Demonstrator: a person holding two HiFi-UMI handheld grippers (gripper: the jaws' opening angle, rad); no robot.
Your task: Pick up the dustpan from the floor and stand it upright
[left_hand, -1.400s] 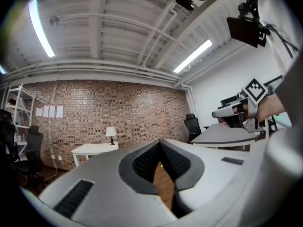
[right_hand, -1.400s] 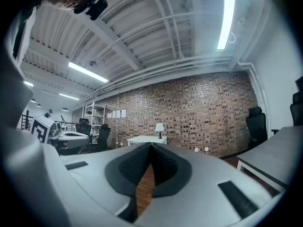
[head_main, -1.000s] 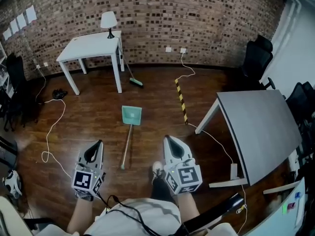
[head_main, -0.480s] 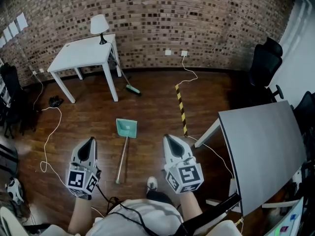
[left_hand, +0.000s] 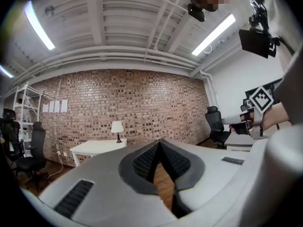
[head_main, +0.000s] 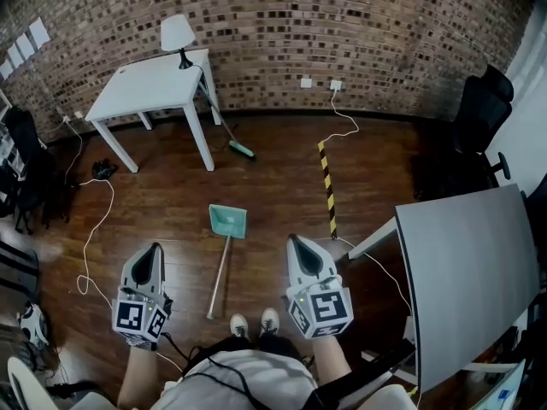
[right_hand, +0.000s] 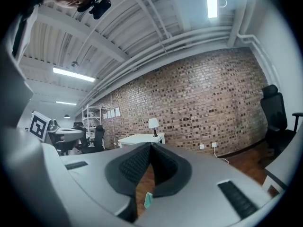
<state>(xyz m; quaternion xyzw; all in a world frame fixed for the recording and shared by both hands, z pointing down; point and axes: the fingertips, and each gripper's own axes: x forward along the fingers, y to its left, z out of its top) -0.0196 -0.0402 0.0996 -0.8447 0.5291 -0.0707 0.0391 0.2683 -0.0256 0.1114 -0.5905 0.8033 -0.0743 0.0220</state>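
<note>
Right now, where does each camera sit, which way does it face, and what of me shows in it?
Head view: on the head, looking steeply down at the floor, the dustpan, the left gripper, the right gripper, forearms and shoes.
Left gripper view: on that gripper, level along its shut jaws toward the brick wall; the right gripper's marker cube shows at right.
Right gripper view: level toward that wall; the left gripper's cube shows at left.
All three share the white table and lamp.

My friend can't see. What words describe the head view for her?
A teal dustpan lies flat on the wooden floor, handle toward the person's shoes. The left gripper and right gripper hover either side of it, shut and empty. A white table stands by the brick wall.
</note>
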